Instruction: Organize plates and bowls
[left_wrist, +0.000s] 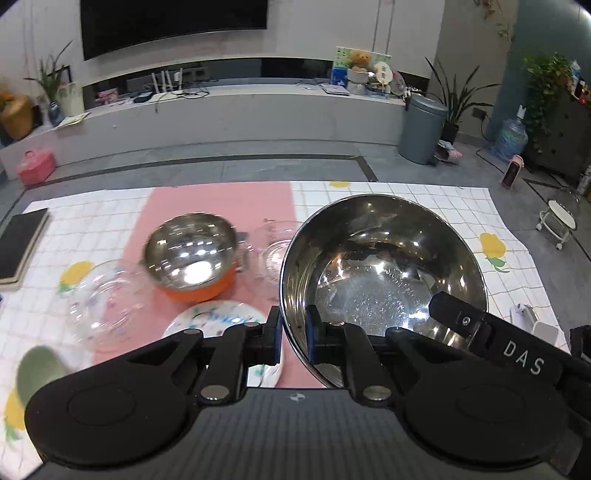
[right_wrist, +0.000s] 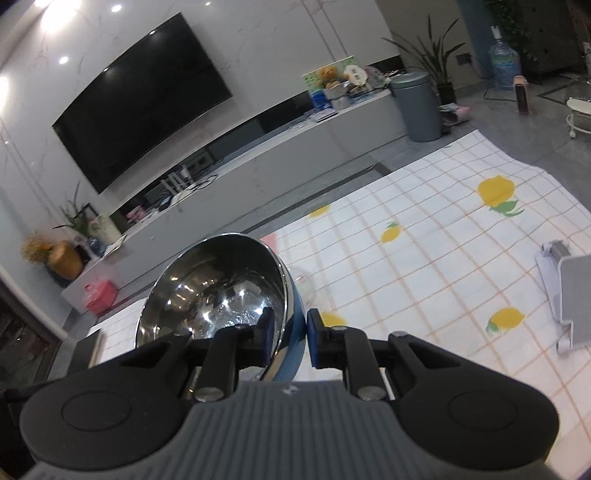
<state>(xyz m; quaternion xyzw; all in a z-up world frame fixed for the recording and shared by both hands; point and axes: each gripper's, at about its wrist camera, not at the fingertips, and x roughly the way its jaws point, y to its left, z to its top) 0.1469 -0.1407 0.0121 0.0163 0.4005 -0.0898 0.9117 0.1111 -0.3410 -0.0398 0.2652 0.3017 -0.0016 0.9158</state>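
Observation:
A steel bowl (left_wrist: 384, 266) with a blue outside (right_wrist: 291, 354) is held above the checked cloth by both grippers. My left gripper (left_wrist: 293, 338) is shut on its left rim. My right gripper (right_wrist: 290, 339) is shut on its right rim and shows in the left wrist view as a black arm (left_wrist: 491, 339). On the pink mat (left_wrist: 221, 206) stands a steel bowl with an orange outside (left_wrist: 192, 258). A clear glass bowl (left_wrist: 107, 302) sits to its left, a clear glass dish (left_wrist: 275, 251) to its right, and a white patterned plate (left_wrist: 218, 319) in front.
A dark book (left_wrist: 24, 243) lies at the cloth's left edge. A green object (left_wrist: 37, 369) is at the near left. A white stand (right_wrist: 569, 291) rests on the cloth's right side. A grey bin (left_wrist: 423, 129) stands on the floor beyond the table.

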